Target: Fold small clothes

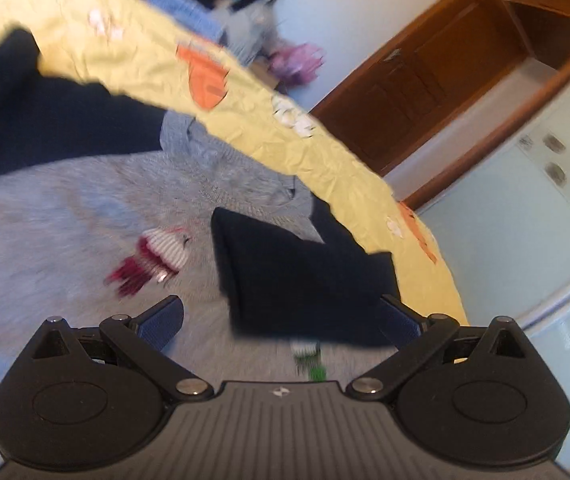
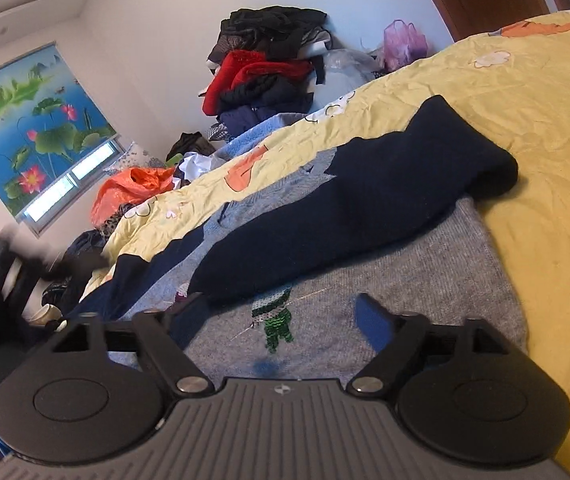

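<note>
While both pairs of jaws stand open and hold nothing, I list the scene with the grey sweater (image 2: 425, 280) as landmark.

Item: grey sweater, knit, spread flat on the yellow bedspread (image 2: 505, 92); a green sequin figure (image 2: 277, 324) sits on its front.

Item: navy sleeve (image 2: 365, 208), folded across the sweater's body, its long axis running diagonally from the near left up to the cuff at the far right edge of the sweater.

Item: right gripper (image 2: 285, 320), low over the sweater's near part, the green figure between its spread fingers, the navy sleeve just beyond its tips.

Item: left gripper (image 1: 281, 316), above the sweater; a navy fold (image 1: 305, 280) lies between and over its fingers, unclamped. View blurred.

Item: red-and-white motif (image 1: 153, 260), on the sweater, left of that fold.

Item: clothes pile (image 2: 265, 68), well beyond the sweater against the wall.

Judgement: I read the right gripper as nearer the sleeve's lower end; any next fold would take the body across that diagonal.
</note>
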`<state>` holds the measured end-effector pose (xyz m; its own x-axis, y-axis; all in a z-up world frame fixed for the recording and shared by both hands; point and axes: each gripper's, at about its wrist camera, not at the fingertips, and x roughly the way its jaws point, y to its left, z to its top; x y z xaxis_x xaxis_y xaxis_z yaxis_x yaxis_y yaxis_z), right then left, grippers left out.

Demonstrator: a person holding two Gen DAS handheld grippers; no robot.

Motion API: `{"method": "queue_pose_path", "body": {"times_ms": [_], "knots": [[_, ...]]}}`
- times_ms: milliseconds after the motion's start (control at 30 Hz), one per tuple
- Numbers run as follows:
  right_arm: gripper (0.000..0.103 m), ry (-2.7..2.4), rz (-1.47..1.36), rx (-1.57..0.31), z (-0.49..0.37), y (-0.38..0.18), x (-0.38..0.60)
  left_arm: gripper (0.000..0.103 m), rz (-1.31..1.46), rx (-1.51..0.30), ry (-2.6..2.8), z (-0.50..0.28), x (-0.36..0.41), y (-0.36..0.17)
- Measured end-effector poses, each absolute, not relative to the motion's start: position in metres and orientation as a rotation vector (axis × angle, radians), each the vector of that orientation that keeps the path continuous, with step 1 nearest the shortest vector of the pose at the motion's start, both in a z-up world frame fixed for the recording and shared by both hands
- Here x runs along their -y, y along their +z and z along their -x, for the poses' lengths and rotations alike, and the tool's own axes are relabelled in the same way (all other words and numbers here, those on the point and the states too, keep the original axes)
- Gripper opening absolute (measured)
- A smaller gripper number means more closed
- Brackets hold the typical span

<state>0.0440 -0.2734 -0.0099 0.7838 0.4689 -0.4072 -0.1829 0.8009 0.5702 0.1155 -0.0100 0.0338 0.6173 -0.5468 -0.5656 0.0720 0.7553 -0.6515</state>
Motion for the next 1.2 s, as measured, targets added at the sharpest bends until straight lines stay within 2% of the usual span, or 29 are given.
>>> {"method": "queue_pose_path", "body": {"times_ms": [100, 133, 167, 200, 233, 267, 300, 367, 533, 667, 900, 1100, 1200], "knots": [[0.089, 0.383, -0.517, -0.567, -0.044, -0.011, 0.271, 0.099, 0.667, -0.892, -0.339, -0.146, 0.020, 0.023], [0.090, 0.389, -0.508, -0.566, -0.042, -0.011, 0.271, 0.092, 0.665, -0.907, -0.336, -0.152, 0.025, 0.021], [0.092, 0.395, -0.501, -0.565, -0.041, -0.011, 0.270, 0.074, 0.650, -0.924, -0.331, -0.157, 0.030, 0.020], [0.093, 0.401, -0.501, -0.564, -0.041, -0.011, 0.270, 0.060, 0.618, -0.942, -0.322, -0.163, 0.035, 0.019], [0.094, 0.407, -0.507, -0.563, -0.043, -0.011, 0.269, 0.033, 0.571, -0.960, -0.306, -0.165, 0.042, 0.018], [0.096, 0.414, -0.518, -0.562, -0.042, -0.011, 0.272, 0.019, 0.515, -0.973, -0.283, -0.168, 0.048, 0.016], [0.097, 0.422, -0.532, -0.561, -0.043, -0.012, 0.274, 0.018, 0.470, -0.965, -0.274, -0.168, 0.053, 0.018], [0.098, 0.436, -0.553, -0.556, -0.043, -0.013, 0.277, 0.009, 0.376, -0.951, -0.268, -0.168, 0.062, 0.022], [0.099, 0.441, -0.553, -0.556, -0.044, -0.013, 0.276, 0.007, 0.173, -0.837, -0.243, -0.154, 0.070, 0.052], [0.099, 0.443, -0.558, -0.554, -0.044, -0.014, 0.277, 0.008, 0.188, -0.781, -0.144, -0.151, 0.030, 0.070], [0.100, 0.444, -0.550, -0.558, -0.045, -0.014, 0.277, 0.007, 0.199, -0.897, -0.013, -0.147, -0.033, 0.031], [0.100, 0.420, -0.513, -0.564, -0.054, 0.002, 0.273, 0.010, 0.133, -0.819, 0.021, -0.135, -0.020, 0.034], [0.102, 0.375, -0.480, -0.488, -0.073, 0.028, 0.279, 0.012, 0.126, -0.661, 0.057, -0.108, -0.013, 0.056]]}}
